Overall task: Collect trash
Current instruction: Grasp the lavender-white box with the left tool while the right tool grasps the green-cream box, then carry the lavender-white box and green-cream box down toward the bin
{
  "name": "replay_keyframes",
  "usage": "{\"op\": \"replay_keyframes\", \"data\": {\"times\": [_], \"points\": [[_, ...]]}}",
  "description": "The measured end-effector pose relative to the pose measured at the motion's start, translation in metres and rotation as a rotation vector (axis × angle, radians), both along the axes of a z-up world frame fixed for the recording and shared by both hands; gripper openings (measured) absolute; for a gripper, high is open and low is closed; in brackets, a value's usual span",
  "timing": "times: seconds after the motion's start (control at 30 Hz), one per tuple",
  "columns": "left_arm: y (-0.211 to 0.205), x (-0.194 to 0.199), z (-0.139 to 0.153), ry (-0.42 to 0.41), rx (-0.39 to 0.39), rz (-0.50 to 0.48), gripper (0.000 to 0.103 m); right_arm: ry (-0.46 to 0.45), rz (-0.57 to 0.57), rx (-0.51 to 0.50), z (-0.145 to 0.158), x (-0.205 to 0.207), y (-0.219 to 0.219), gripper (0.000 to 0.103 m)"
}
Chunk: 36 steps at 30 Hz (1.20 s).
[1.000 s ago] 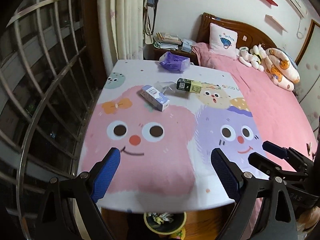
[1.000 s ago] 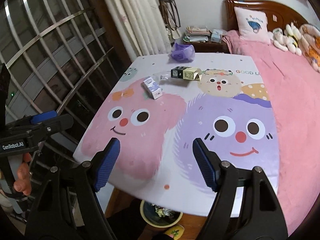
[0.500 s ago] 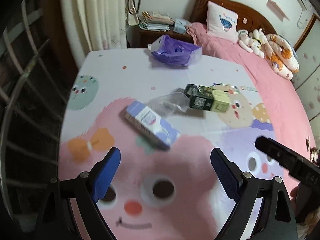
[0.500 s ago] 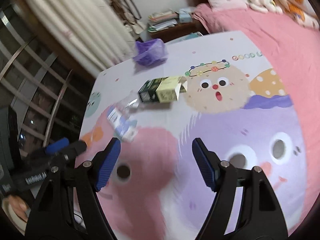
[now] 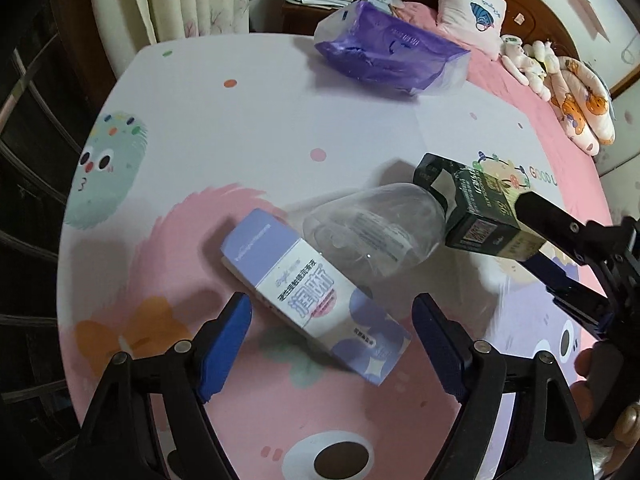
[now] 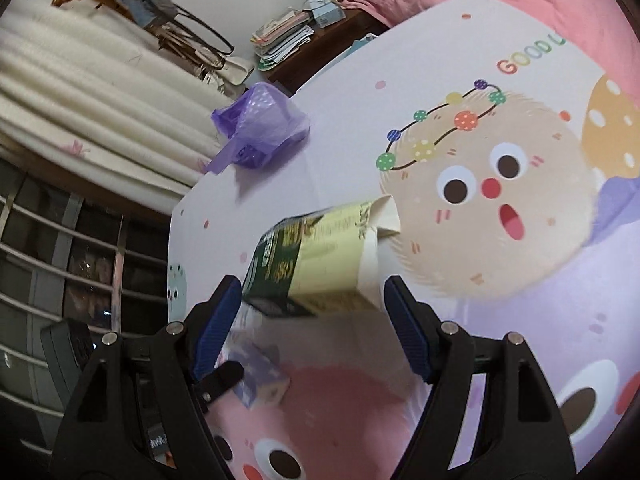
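We cannot read the print on the green and yellow carton (image 6: pixel 316 264), blurred in the right wrist view, and the right gripper's (image 6: pixel 310 320) upper finger hides its far end in the left wrist view. Our left gripper (image 5: pixel 332 336) hangs unclenched over the purple and white box (image 5: pixel 312 292), its jaws having just narrowed a little with the box's near end between them untouched; the right one straddles the carton, pads apart from it, holding nothing. A clear plastic bottle (image 5: pixel 372 232) lies between box and carton on the cartoon-printed tablecloth (image 5: pixel 240 128), the purple bag (image 5: pixel 384 56) well apart at the far edge.
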<state>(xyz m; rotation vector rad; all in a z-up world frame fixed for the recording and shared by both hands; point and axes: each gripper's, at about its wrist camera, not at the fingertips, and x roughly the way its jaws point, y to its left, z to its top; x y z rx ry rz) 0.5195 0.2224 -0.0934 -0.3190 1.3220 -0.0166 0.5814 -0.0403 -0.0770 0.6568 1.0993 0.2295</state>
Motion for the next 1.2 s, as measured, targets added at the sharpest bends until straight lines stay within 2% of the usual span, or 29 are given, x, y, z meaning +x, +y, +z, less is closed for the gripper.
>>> {"op": "replay_keyframes", "data": {"times": [0.1,0.17,0.23,0.27,0.4,0.43,0.53,0.63,0.7,0.97,1.2], "points": [[0.0,0.006,-0.007,0.012,-0.011,0.01,0.084,0.011,-0.016,0.029,-0.009,0.003,0.0,0.071],[-0.002,0.01,-0.012,0.023,-0.014,0.026,0.084,0.021,-0.028,0.051,-0.016,0.007,0.0,0.068],[-0.001,0.012,-0.015,0.033,-0.016,0.037,0.079,0.034,-0.032,0.07,-0.02,0.01,0.0,0.056],[-0.001,0.016,-0.019,0.043,-0.017,0.044,0.078,0.039,-0.034,0.081,-0.023,0.011,-0.001,0.055],[-0.002,0.018,-0.023,0.053,-0.015,0.058,0.063,0.019,-0.037,0.113,-0.022,0.011,-0.003,0.045],[-0.002,0.017,-0.023,0.052,-0.015,0.062,0.057,0.006,-0.033,0.118,-0.02,0.01,-0.003,0.041],[-0.004,0.013,-0.021,0.047,-0.013,0.066,0.046,-0.023,-0.021,0.121,-0.009,0.001,-0.004,0.033],[-0.006,0.006,-0.015,0.042,0.006,0.056,0.037,-0.046,-0.004,0.118,0.002,-0.01,-0.006,0.03],[-0.005,-0.002,-0.01,0.037,0.02,0.048,0.035,-0.064,0.008,0.108,0.01,-0.02,-0.008,0.029],[-0.02,-0.059,0.033,-0.023,0.049,-0.023,0.034,-0.131,0.071,0.072,0.053,-0.085,-0.025,0.027],[-0.041,-0.143,0.095,-0.099,0.094,-0.086,0.034,-0.178,0.137,0.035,0.092,-0.166,-0.057,0.024]]}}
